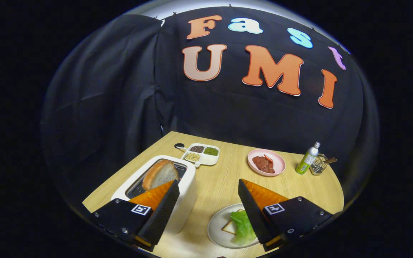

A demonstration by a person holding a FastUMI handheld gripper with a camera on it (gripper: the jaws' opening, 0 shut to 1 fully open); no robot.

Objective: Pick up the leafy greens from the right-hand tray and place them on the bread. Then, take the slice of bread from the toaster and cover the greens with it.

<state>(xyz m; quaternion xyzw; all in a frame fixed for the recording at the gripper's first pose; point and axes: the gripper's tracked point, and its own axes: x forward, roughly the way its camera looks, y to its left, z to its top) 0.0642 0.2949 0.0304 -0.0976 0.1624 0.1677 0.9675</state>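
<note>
My hand-held gripper [206, 204] hangs with its fingers wide apart and nothing between them. By the right finger, the leafy greens [243, 226] already lie on the bread [230, 227] on a white plate [216, 229], so I judge that step done. The toaster [188, 179] by the left finger holds the slice [160, 174] upright, ready to be pulled out.

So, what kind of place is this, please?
Probably a staged kitchen table: a toaster holding a bread slice, a plate with leafy greens, a pink plate of meat. The gripper is open above the table.
</note>
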